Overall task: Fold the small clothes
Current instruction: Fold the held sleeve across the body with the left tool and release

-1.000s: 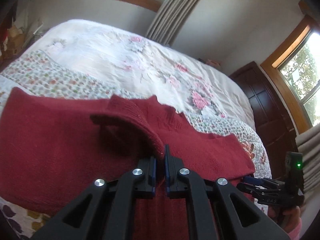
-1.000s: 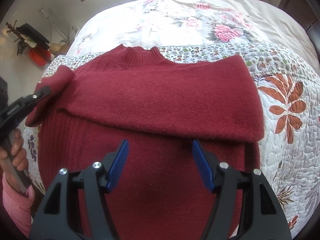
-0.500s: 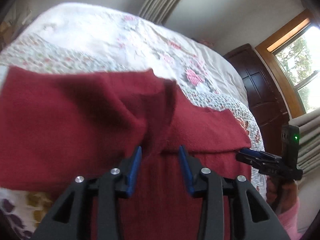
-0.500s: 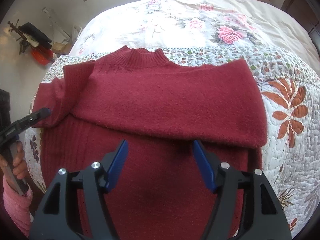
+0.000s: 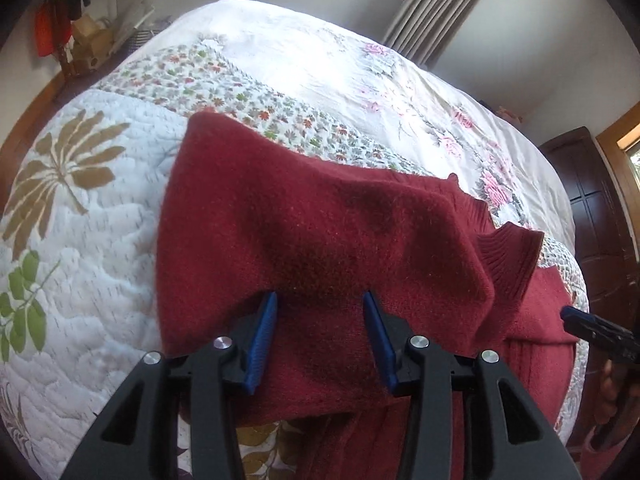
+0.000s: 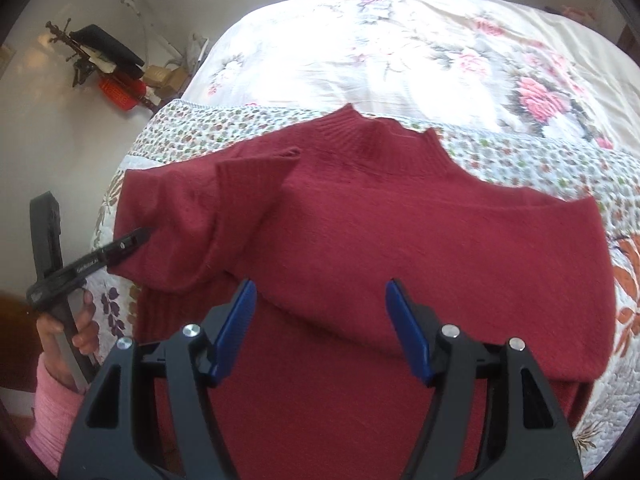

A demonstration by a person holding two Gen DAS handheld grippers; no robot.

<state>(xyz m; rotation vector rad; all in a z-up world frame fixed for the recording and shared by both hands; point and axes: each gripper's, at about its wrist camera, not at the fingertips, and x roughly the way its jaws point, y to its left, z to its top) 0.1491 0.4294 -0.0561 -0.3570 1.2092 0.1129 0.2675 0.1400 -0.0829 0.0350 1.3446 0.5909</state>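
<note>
Since a second ago I've let go of the sleeve: left gripper (image 5: pixel 320 300) went from clamped to wide apart, empty, and the sleeve (image 6: pixel 224 216) now lies folded across the red sweater (image 6: pixel 400 248) on the bed (image 6: pixel 400 48). Right gripper (image 6: pixel 320 292) hangs over the body, spread wide, nothing in it. My frame cuts off the hem; the left hand (image 6: pixel 76 320) is partly hidden.

A bed (image 6: pixel 420 40) under a floral quilt (image 5: pixel 80 240) carries a dark red sweater (image 6: pixel 400 240) lying near its front edge.
</note>
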